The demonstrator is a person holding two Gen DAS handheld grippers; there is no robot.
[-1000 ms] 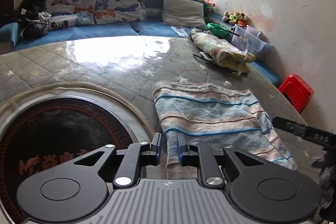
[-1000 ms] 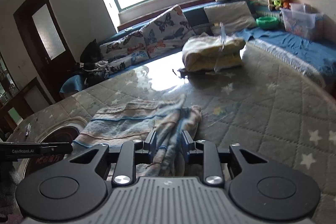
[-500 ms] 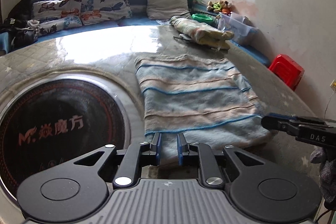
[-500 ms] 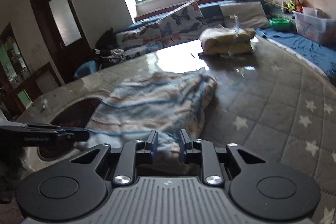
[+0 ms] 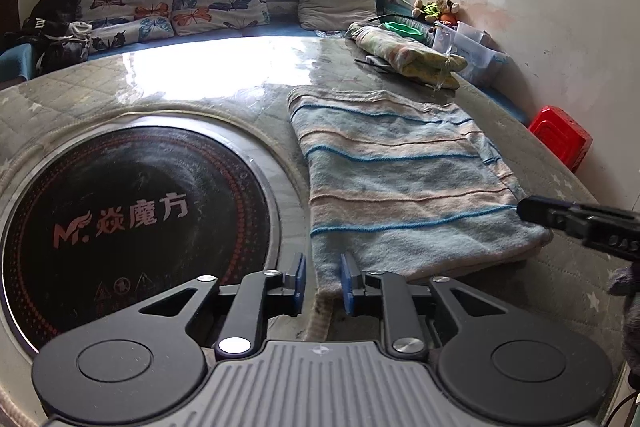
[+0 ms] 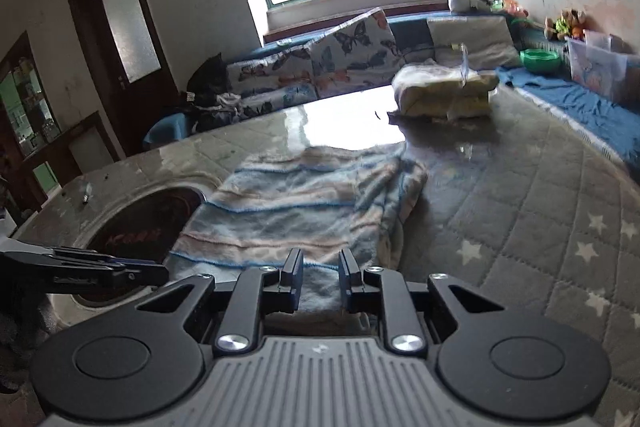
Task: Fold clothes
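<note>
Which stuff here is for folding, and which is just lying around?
For the job:
striped blue and peach knitted cloth
left gripper
right gripper

Just lying about:
folded yellow blanket
red plastic stool
butterfly-print cushions
round black cooktop

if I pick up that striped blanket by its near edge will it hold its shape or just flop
The striped blanket will probably flop: its far right edge already lies in soft rumples. Doubled over, it may come apart into layers if lifted by one corner. It looks fuzzy, so the left tool and right tool should grip without slipping.
</note>
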